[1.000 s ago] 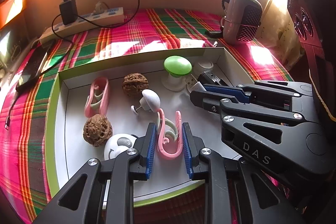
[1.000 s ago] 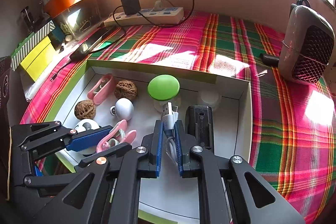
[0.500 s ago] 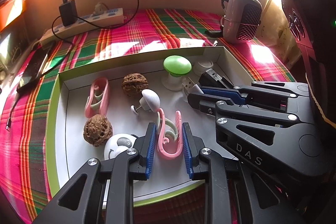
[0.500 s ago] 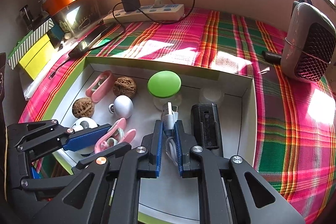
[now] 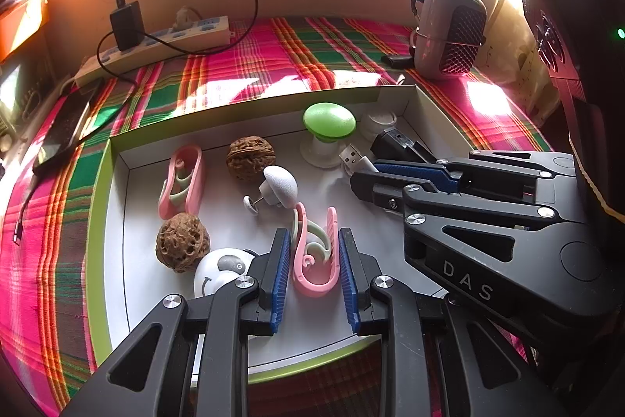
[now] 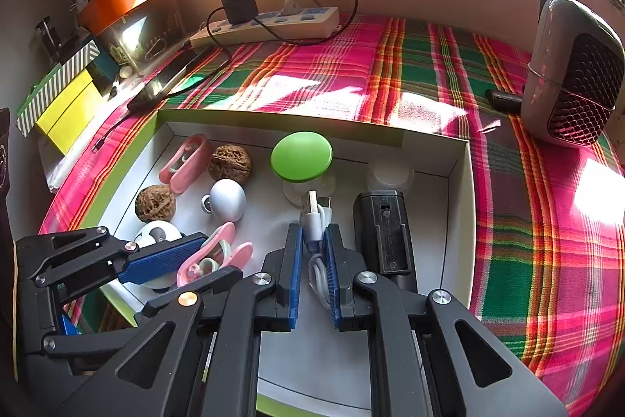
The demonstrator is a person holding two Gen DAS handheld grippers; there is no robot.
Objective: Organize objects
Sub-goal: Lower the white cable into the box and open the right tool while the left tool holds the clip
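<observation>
My left tool (image 5: 314, 253) pinches a pink, curly clip (image 5: 315, 253) in the tray (image 5: 113, 221). My right tool (image 6: 312, 241) clamps a coiled white USB cable (image 6: 314, 221); neither has shifted since before.

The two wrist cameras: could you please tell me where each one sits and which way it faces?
Left wrist: sits on the left gripper, angled down into the shallow white box with a green rim; its blue-padded jaws flank the pink plastic clip; the right gripper crosses at right.
Right wrist: sits on the right gripper, angled down likewise; its jaws pinch the coiled white USB cable; the left gripper shows at lower left.
Shared: box, clip, green-capped mushroom toy, plaid cloth.
</observation>
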